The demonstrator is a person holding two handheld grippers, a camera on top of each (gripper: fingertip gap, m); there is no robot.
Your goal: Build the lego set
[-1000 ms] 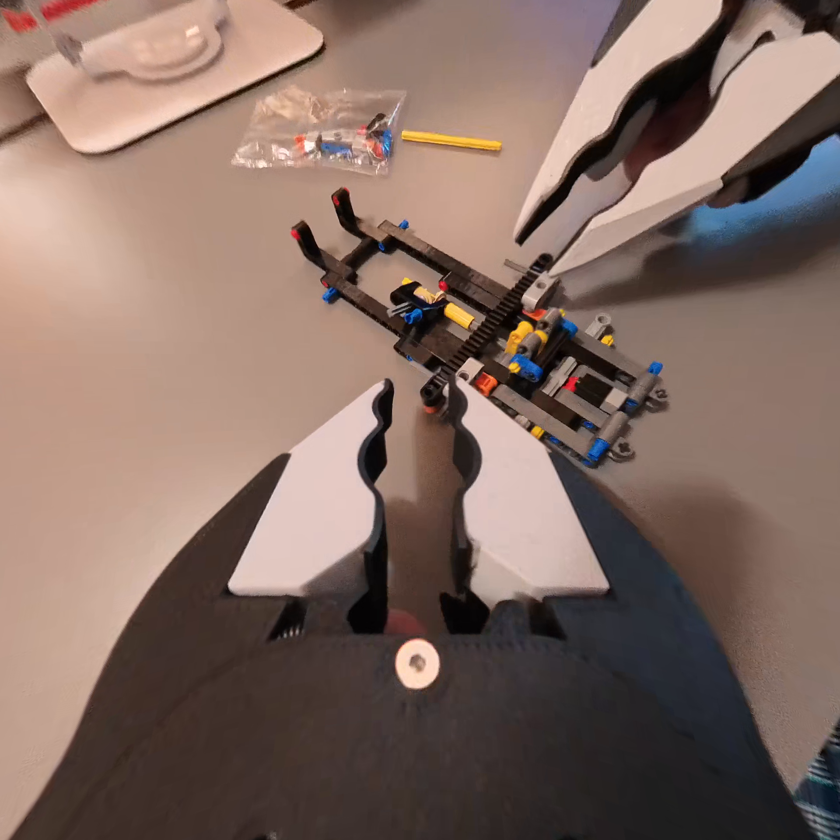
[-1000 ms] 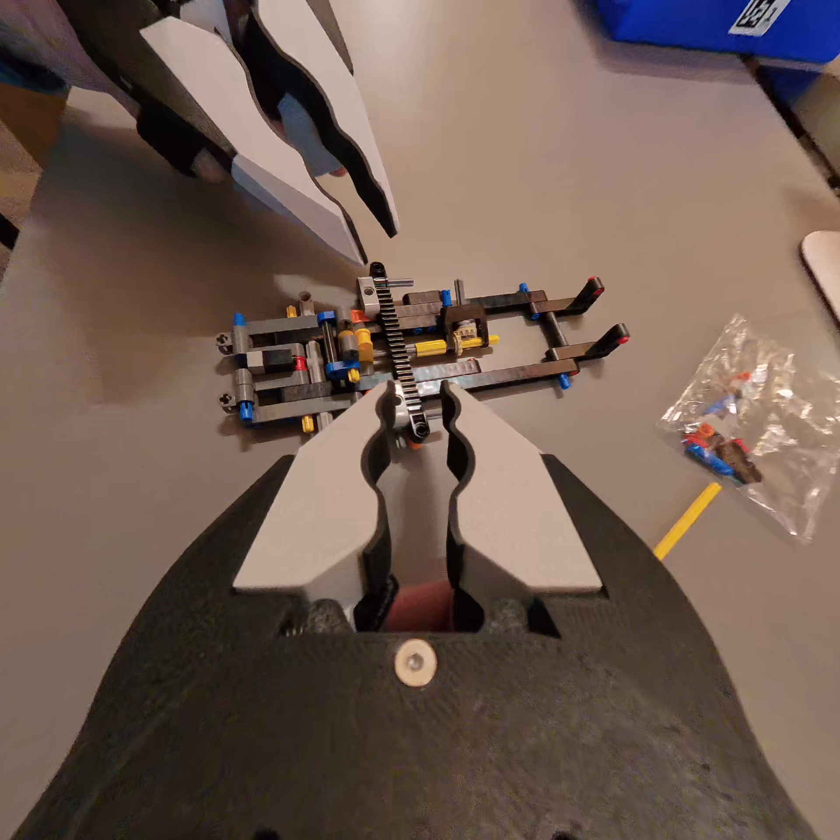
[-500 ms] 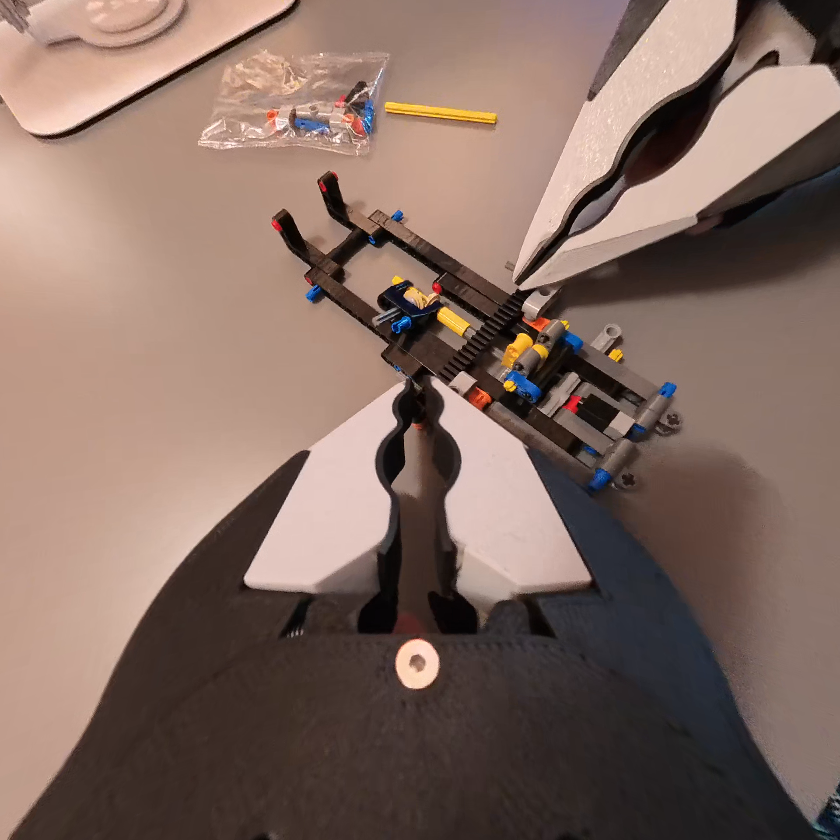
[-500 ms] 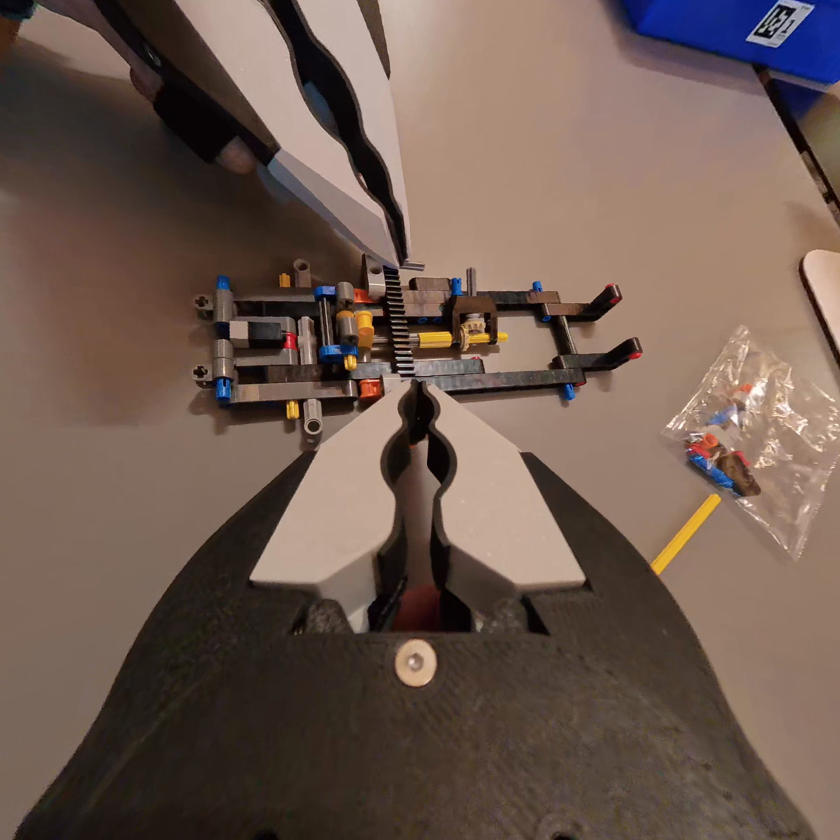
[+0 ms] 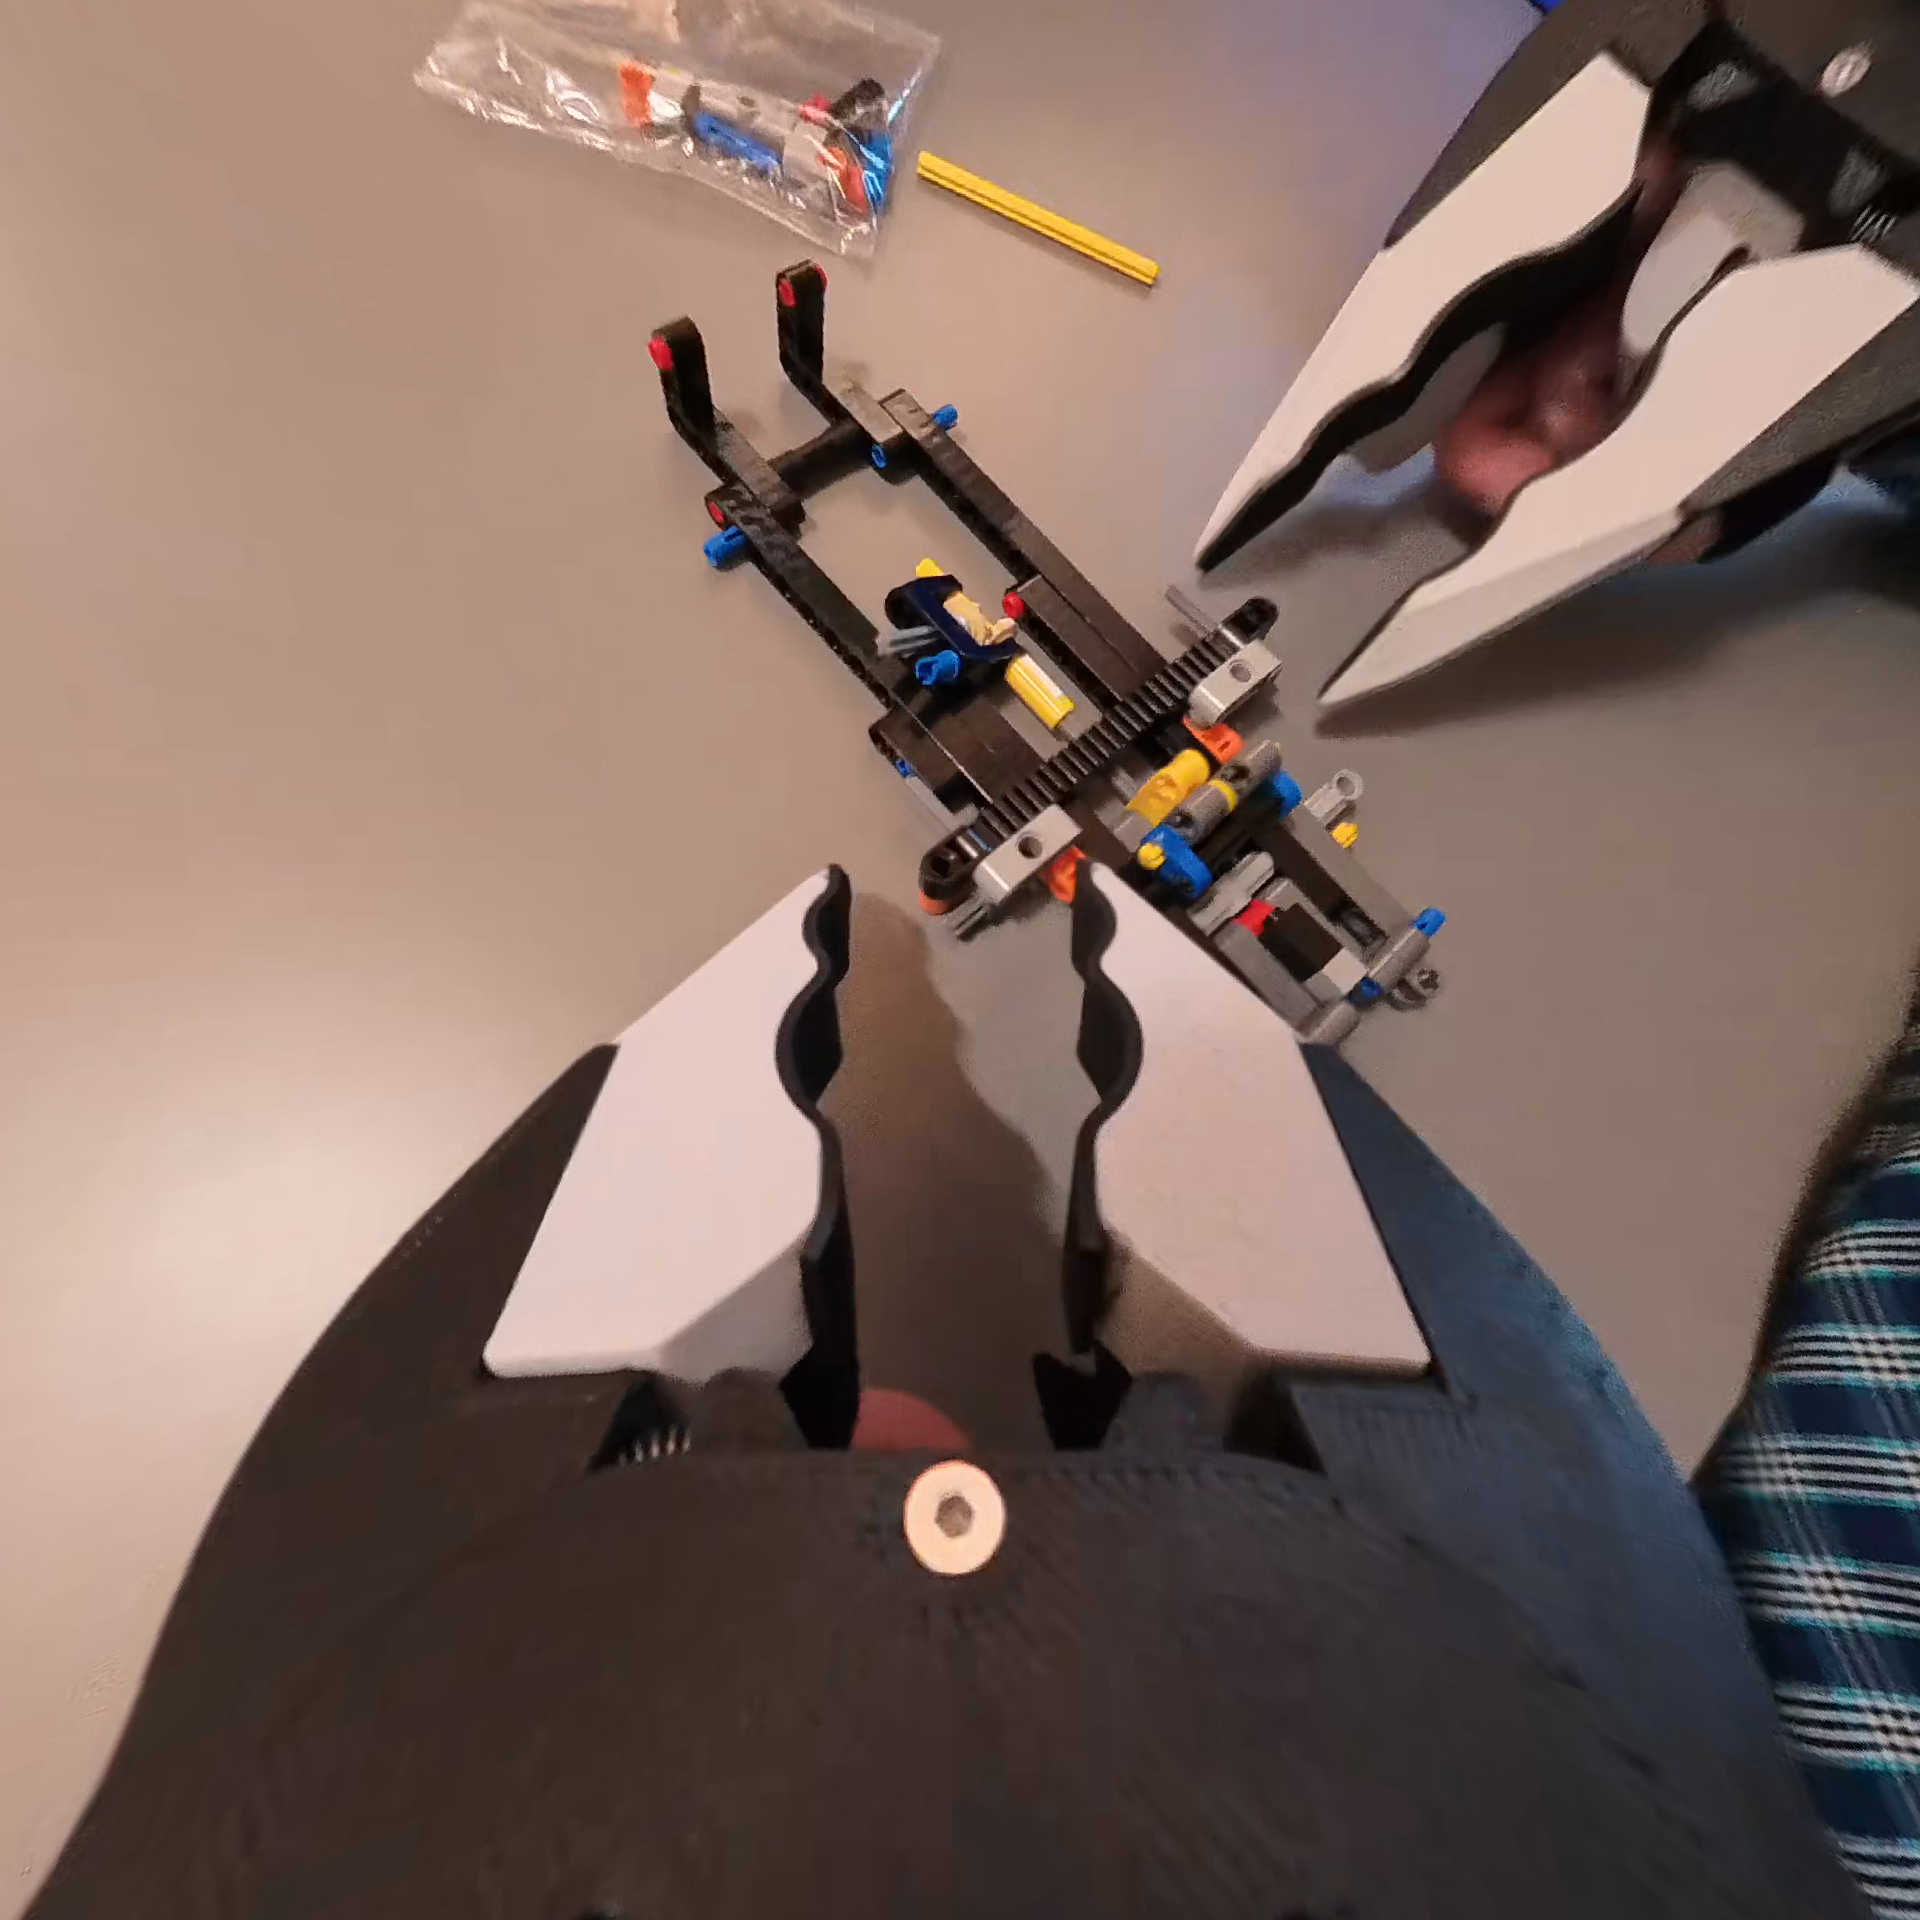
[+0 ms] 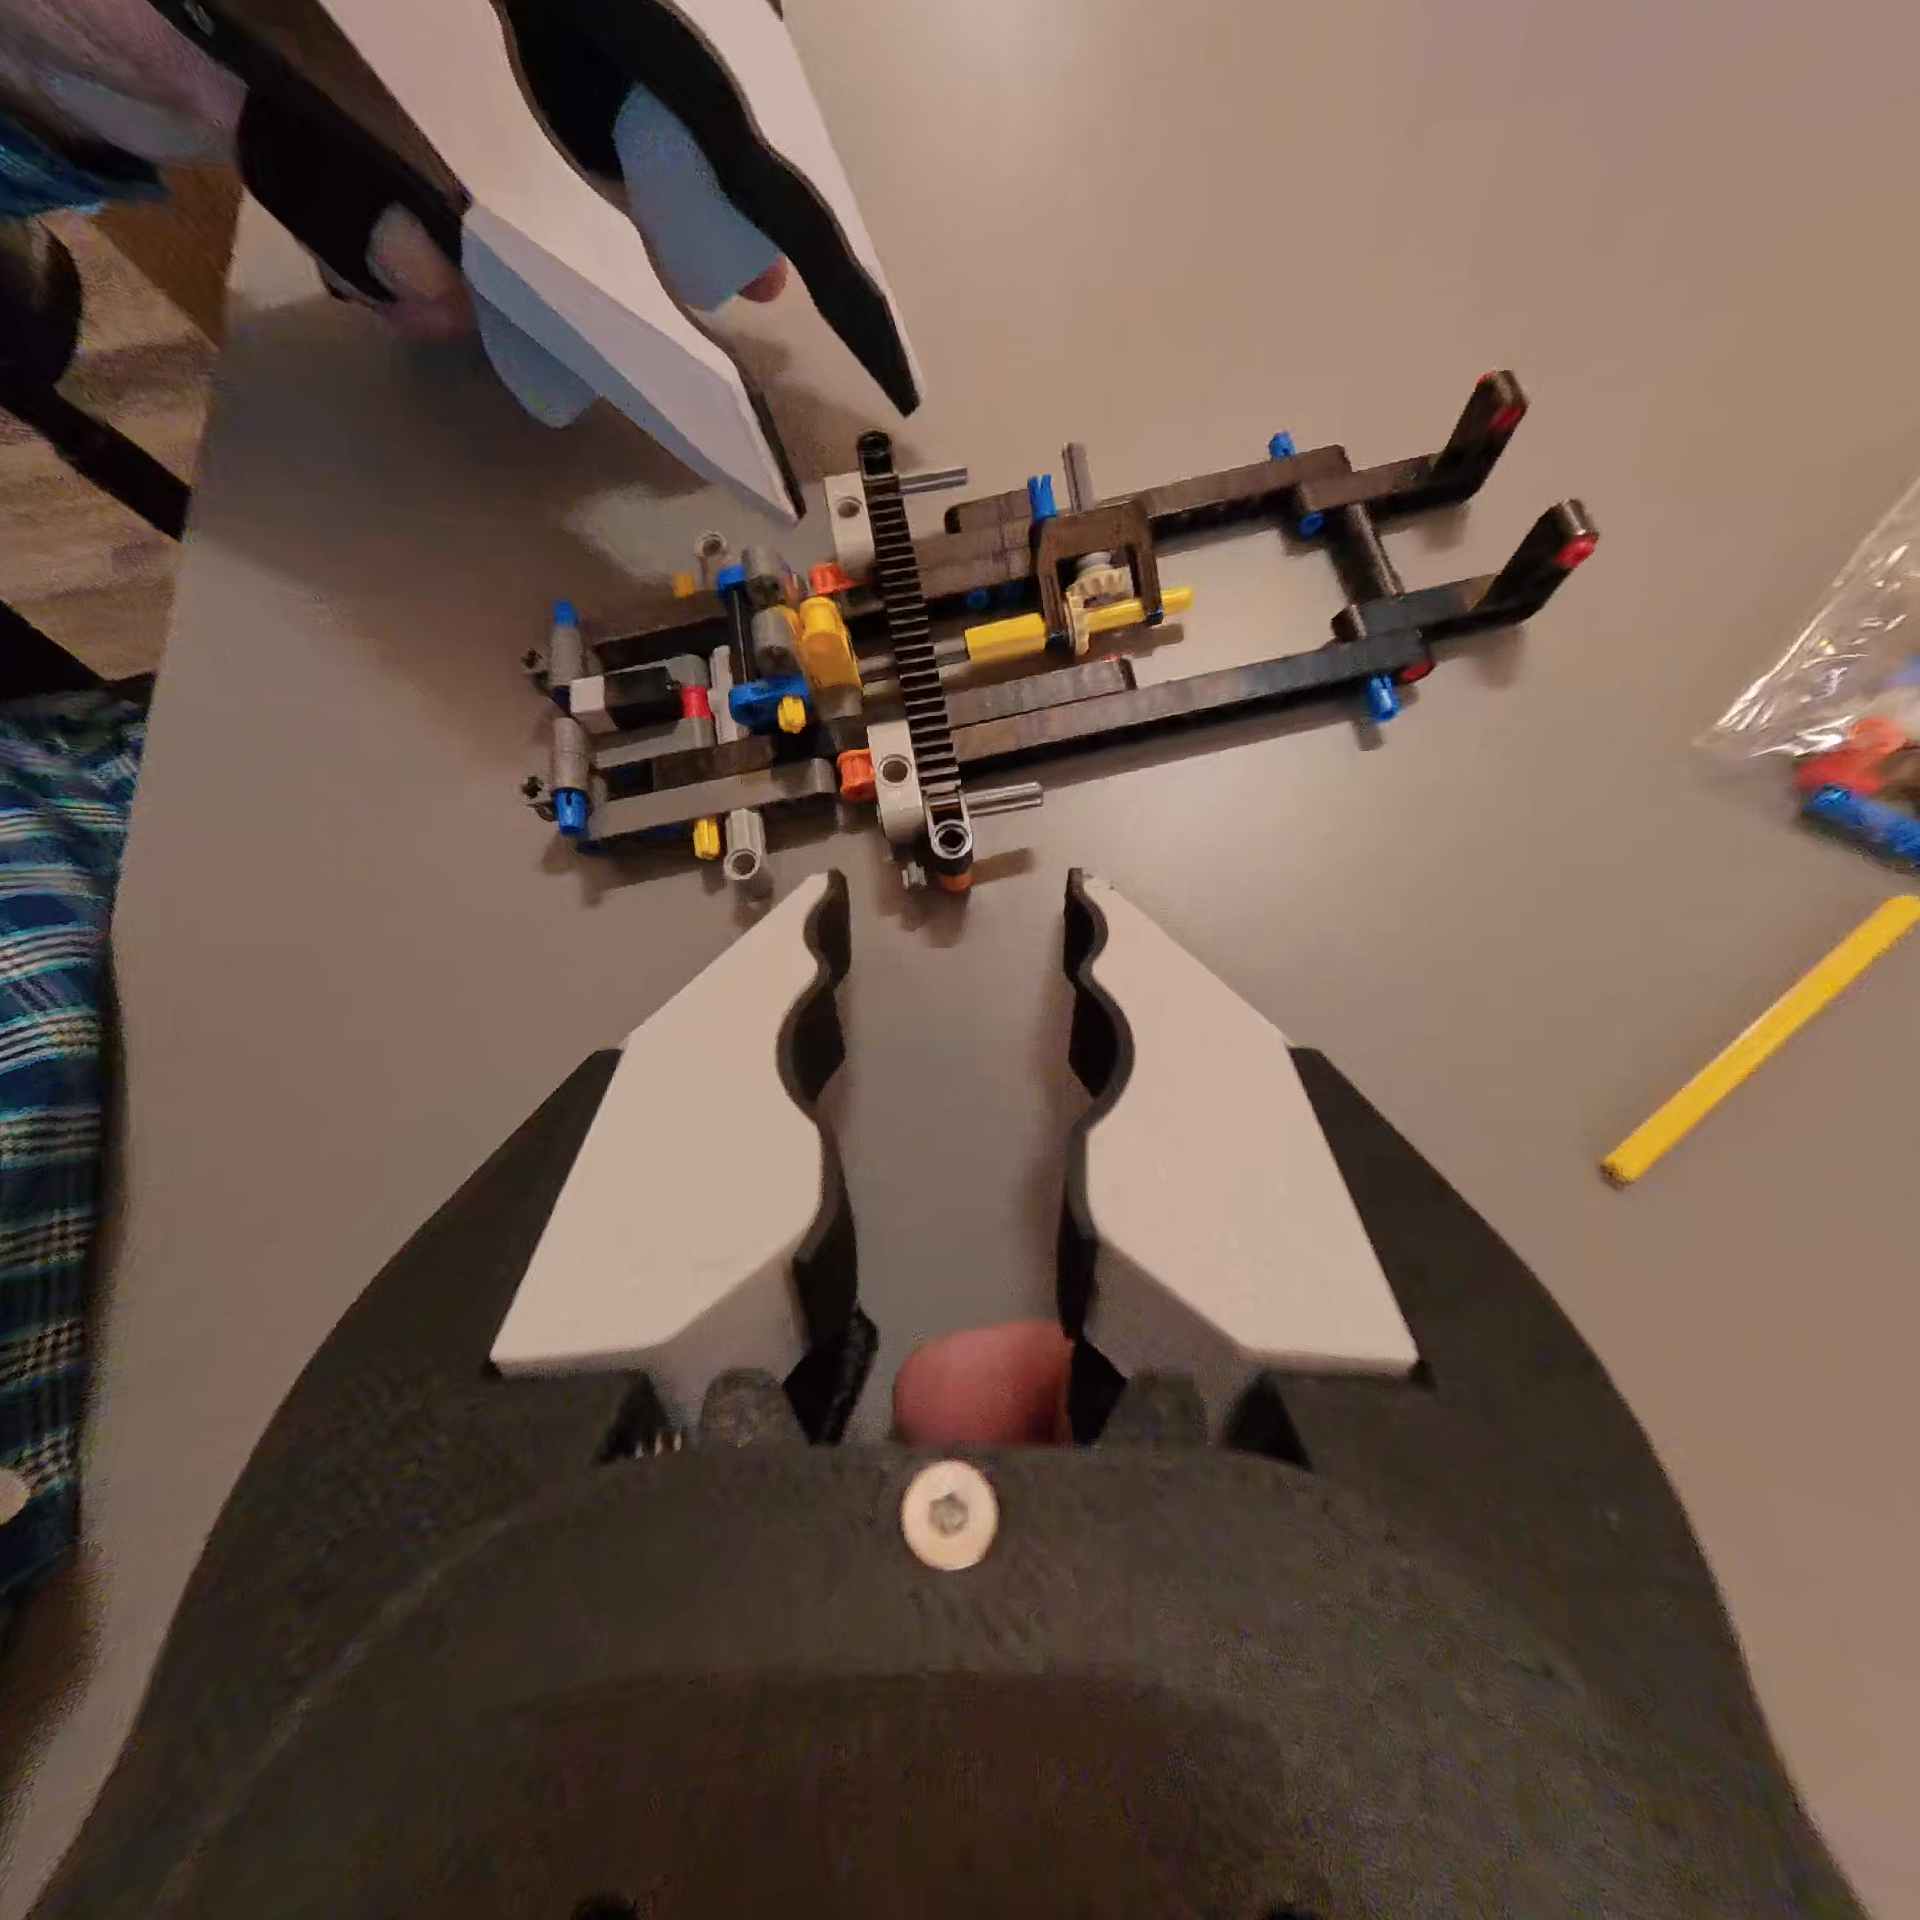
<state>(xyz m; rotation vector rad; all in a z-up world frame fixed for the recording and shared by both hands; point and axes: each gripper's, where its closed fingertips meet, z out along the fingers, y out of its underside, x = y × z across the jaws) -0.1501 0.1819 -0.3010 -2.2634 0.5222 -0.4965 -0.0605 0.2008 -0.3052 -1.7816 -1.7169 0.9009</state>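
Grippers, left (image 5: 956,894) and right (image 6: 951,894), both gape empty; lego frame (image 6: 1039,634) at twelve o'clock, untouched.

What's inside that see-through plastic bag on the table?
Inside the clear plastic bag lie small loose Lego pieces in red, blue, orange, black and grey. The crinkled plastic and its glare hide their exact shapes and how many there are. A yellow rod lies outside, beside it.

Left tongs (image 5: 956,894), right tongs (image 6: 951,894): black printed bodies, grey wavy-edged fingers, one silver screw each. Blue plaid sleeve (image 5: 1839,1455).
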